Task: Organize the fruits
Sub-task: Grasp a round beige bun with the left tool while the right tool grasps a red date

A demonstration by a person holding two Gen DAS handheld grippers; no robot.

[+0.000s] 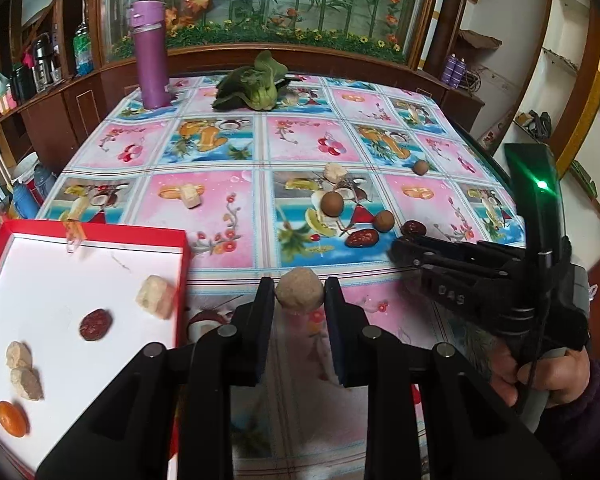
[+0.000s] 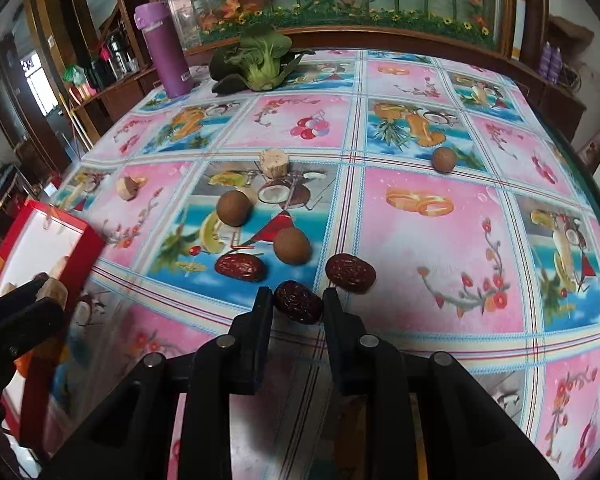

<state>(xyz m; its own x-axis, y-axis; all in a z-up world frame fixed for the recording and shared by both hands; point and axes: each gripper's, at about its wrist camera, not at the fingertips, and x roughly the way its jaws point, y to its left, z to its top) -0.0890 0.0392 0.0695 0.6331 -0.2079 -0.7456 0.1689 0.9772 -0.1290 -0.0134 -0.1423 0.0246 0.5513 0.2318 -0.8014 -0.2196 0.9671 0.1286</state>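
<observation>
Left tongs point(image 1: 300, 300) pinch a beige ball point(image 1: 299, 294) beside the red tray point(image 1: 184, 264); right tongs point(image 2: 298, 302) pinch a date point(image 2: 299, 302) above the surface point(image 2: 420, 240).

The red box point(image 1: 100, 236) runs off the left wrist view's left edge, so its near corner is lost. In the right wrist view, the left tool point(image 2: 40, 292) hides most of the box's contents point(image 2: 58, 266), which blur there. The hand point(image 1: 556, 376) is cut by the dark rim. Shelf clutter point(image 1: 40, 64) is too small to name.
</observation>
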